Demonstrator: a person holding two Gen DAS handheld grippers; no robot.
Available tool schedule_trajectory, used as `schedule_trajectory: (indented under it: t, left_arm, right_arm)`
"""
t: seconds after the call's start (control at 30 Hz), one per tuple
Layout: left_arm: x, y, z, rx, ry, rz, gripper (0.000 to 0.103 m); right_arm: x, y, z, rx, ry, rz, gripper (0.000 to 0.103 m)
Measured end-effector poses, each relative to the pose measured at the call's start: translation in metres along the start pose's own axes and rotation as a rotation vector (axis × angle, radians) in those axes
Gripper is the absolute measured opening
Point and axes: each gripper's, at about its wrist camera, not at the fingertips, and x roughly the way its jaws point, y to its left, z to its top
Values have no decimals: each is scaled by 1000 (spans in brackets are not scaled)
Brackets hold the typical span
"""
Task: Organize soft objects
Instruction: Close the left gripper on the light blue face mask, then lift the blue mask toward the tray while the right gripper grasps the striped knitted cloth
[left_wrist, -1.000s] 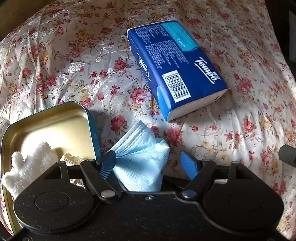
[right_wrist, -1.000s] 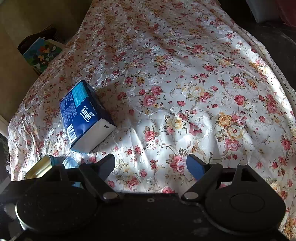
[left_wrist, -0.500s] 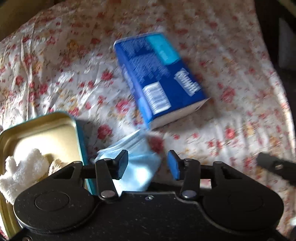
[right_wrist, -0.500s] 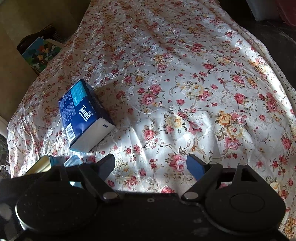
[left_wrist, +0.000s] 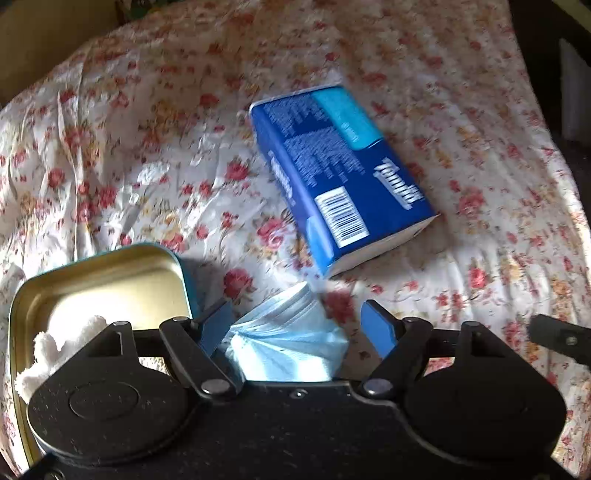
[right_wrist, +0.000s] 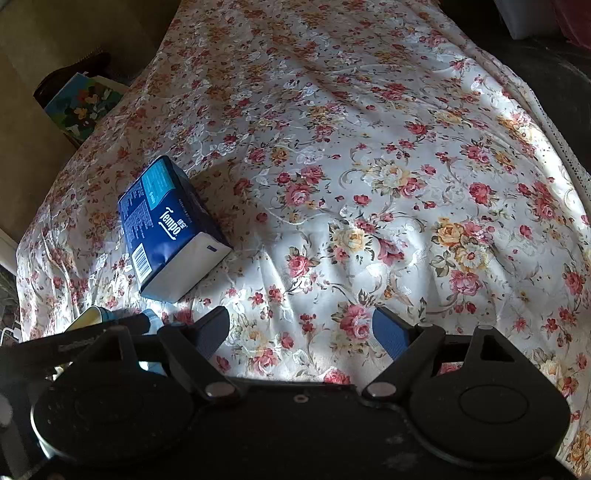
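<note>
Reopening after a brief pinch, the left tool (left_wrist: 295, 325) straddles the blue face mask (left_wrist: 288, 343) without pressing it; the right tool (right_wrist: 301, 332) hangs unchanged, open and empty.

Left tongs (left_wrist: 297, 325) opening over the floral bedspread (left_wrist: 147, 166), and the pale blue face mask (left_wrist: 286, 343) sits crumpled between the blue pads, the right pad clear of it. Open tin (left_wrist: 110, 273) just left, white fluffy cloth (left_wrist: 62, 347) inside. Blue tissue pack (left_wrist: 340, 177) lies beyond.

Two wrist views, angled down (close), sharing the tissue pack (left_wrist: 341, 177).
</note>
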Motion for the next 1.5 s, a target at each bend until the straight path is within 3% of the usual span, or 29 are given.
schedule_trajectory:
  t: [0.67, 0.93, 1.17, 1.23, 1.3, 1.5]
  left_arm:
    - [31, -13, -12, 79, 103, 28, 80]
    - [19, 0, -3, -19, 56, 56, 81]
    - [41, -3, -12, -2, 166, 37, 81]
    - [40, -6, -12, 0, 165, 38, 74]
    - [36, -6, -11, -14, 151, 25, 61]
    - [13, -7, -5, -44, 96, -25, 54]
  right_arm:
    - [4, -2, 1, 6, 18, 8, 85]
    - [4, -2, 1, 4, 19, 11, 85]
    - [4, -2, 1, 2, 17, 12, 85]
    - [4, -2, 1, 3, 15, 12, 85]
    - [4, -3, 1, 0, 14, 11, 85]
    - [3, -9, 4, 13, -8, -13, 85]
